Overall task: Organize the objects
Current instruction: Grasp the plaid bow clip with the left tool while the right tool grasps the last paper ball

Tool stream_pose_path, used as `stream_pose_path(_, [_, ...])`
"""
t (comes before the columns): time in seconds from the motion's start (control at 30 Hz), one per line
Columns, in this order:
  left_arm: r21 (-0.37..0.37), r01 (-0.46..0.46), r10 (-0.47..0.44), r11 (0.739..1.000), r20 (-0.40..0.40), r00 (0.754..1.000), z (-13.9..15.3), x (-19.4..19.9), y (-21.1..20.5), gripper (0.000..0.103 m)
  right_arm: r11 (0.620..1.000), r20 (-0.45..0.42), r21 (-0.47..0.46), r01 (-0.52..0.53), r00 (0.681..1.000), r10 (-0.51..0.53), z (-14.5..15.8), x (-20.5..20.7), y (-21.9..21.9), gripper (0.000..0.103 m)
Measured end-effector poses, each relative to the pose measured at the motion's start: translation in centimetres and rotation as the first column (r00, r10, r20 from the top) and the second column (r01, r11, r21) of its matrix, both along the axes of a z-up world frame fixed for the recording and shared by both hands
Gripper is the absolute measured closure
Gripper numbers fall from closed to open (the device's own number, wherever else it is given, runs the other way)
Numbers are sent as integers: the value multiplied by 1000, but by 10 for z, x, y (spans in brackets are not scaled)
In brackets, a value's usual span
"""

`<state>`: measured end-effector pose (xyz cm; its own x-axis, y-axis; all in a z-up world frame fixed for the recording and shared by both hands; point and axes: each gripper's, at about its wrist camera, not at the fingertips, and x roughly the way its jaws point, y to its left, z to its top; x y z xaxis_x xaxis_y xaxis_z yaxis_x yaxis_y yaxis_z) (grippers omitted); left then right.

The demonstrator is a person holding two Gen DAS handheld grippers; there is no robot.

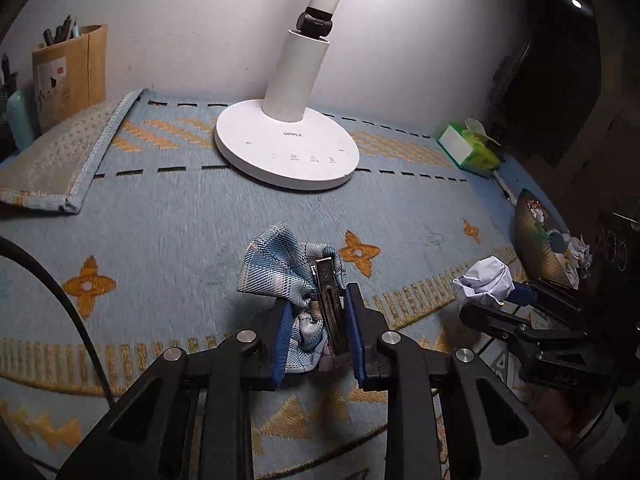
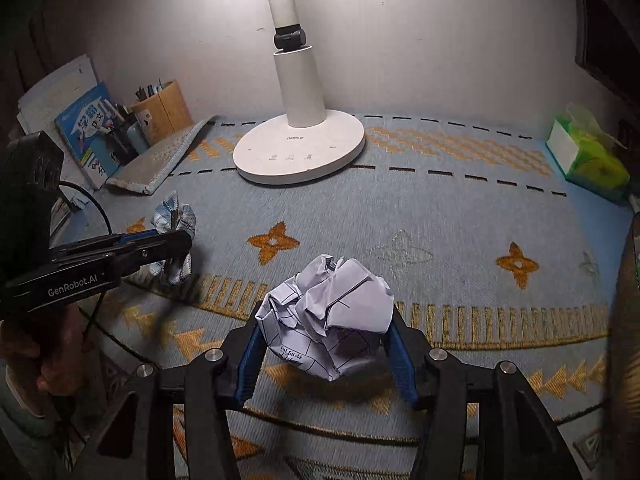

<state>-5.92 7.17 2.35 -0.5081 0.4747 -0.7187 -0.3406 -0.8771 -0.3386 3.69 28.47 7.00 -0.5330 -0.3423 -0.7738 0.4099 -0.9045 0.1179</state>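
My left gripper (image 1: 318, 308) is shut on a blue plaid fabric hair clip (image 1: 288, 272) with a metal clasp, held above the blue patterned mat (image 1: 160, 220). My right gripper (image 2: 326, 332) is shut on a crumpled ball of white paper (image 2: 326, 316), also held above the mat. In the left wrist view the right gripper with the paper ball (image 1: 484, 282) shows at the right edge. In the right wrist view the left gripper (image 2: 176, 248) and the hair clip (image 2: 176, 216) show at the left.
A white desk lamp base (image 1: 286, 148) stands at the mat's back middle. A green tissue pack (image 1: 468, 146) lies back right. A bin with crumpled paper (image 1: 548, 240) is at the right. A folded mat corner (image 1: 60, 160), a pen holder (image 1: 70, 72) and books (image 2: 86, 132) are back left.
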Motion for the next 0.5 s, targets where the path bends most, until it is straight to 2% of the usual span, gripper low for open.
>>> stream_pose_path(0.17, [-50,38,-36,998,43,998,-10,58,28,81,997,-34,79,-1,999,4,-10,63,18,49])
stream_pose_path(0.23, [-78,38,-36,996,16,999,-10,82,35,81,995,-46,96,-5,999,9,-14,82,24,49])
stream_pose_path(0.33, [-29,45,-44,999,45,998,-10,103,38,81,992,-55,128,-3,998,10,-21,99,32,48])
stream_pose_path(0.47, [-99,14,-17,995,-30,999,-10,125,47,81,993,-50,116,9,999,-3,-29,106,38,47])
stream_pose_path(0.5, [-101,7,-12,995,-43,999,-10,128,47,81,995,-45,101,13,999,-9,-29,106,40,43])
